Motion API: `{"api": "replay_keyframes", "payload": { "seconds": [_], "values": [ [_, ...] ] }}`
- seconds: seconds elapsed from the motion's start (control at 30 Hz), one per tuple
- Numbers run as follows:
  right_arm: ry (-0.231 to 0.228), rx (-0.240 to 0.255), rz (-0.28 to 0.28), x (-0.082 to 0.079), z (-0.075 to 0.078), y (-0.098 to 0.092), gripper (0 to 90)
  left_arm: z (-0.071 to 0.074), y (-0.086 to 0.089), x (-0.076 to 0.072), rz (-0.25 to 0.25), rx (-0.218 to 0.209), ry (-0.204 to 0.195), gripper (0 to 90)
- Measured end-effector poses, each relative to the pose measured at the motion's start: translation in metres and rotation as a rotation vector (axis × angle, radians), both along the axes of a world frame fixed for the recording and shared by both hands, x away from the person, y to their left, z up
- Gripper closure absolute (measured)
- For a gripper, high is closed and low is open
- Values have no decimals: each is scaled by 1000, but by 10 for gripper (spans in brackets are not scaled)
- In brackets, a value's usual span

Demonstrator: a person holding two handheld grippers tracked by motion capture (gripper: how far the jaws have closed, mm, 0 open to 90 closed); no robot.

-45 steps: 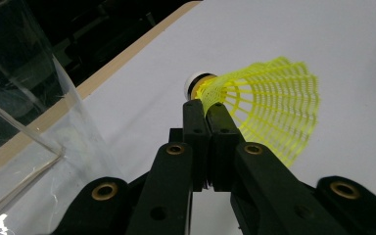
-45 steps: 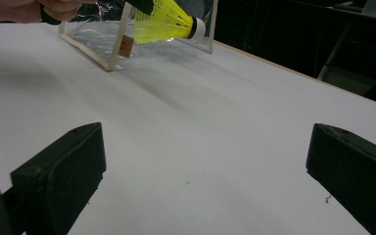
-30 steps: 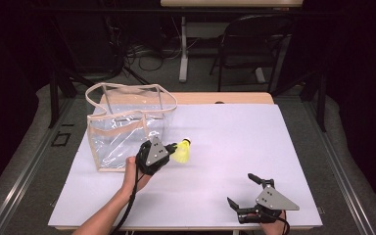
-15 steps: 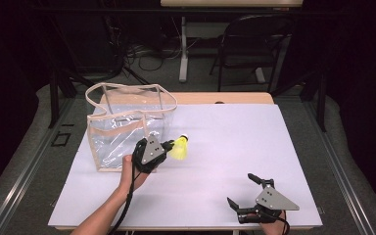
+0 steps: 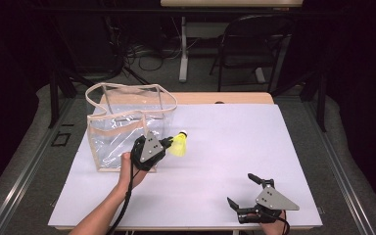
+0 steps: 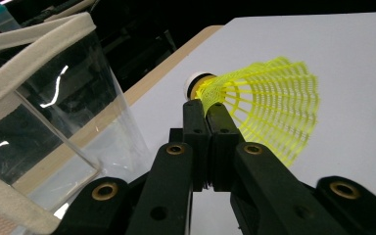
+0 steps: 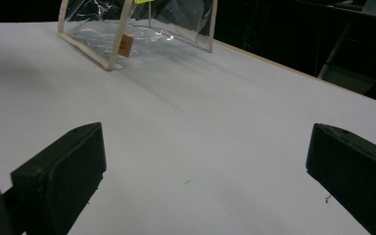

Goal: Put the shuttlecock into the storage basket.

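Yellow mesh-skirted shuttlecock [image 6: 269, 105], white cork tip, skirt edge pinched

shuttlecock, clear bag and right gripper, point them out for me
shuttlecock [image 6: 274, 105], left gripper view, on its yellow mesh skirt
clear bag [image 5: 108, 143], high view, on its transparent front wall
right gripper [image 5: 242, 191], high view, midway between its open fingers
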State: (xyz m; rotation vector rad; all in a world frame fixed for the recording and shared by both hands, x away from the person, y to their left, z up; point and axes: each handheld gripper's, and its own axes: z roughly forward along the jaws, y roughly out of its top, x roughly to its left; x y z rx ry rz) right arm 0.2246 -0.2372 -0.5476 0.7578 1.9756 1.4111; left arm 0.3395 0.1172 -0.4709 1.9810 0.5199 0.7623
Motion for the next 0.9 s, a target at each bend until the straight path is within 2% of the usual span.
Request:
{"api": "replay_keyframes", "payload": {
  "seconds": [0.5,0.9],
  "values": [
    [0,-4,-5,0,0,-1,9,2,3,6,15,-2,-13,889],
    [0,-5,-6,0,0,-1,9,10,0,8,12,0,-31,890]
  ]
}}
